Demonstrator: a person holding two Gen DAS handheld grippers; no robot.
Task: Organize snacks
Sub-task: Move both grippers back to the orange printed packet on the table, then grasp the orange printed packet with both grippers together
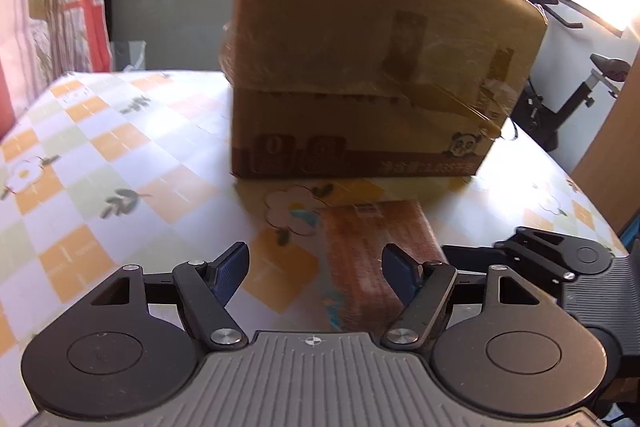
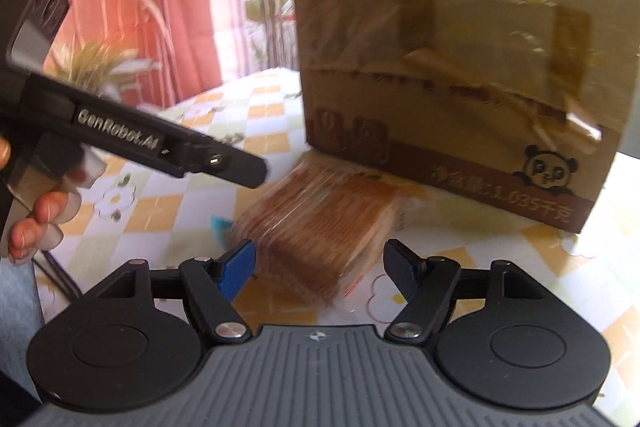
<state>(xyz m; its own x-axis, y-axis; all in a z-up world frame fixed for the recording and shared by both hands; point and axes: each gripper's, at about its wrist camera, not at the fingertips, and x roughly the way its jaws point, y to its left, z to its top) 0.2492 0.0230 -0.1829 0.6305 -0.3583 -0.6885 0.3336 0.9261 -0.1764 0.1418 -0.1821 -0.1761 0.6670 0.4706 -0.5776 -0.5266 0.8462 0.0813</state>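
Right wrist view puts my right gripper (image 2: 319, 269) spread wide with nothing in it, its fingers either side of the near end of the snack pack (image 2: 320, 231), which lies flat on the table (image 2: 168, 211) against the foot of the cardboard box (image 2: 452, 79). My left gripper (image 1: 316, 277) is likewise released and empty, just short of the same pack. I judge the risks so: both grippers crowd one pack and could knock together, and its glossy wrapper may slip out or crush if I close off-centre; pushing forward would jam it against the box. Only the right view shows my left hand (image 2: 36, 219) on its handle; only the left view shows the box's top and the window behind.
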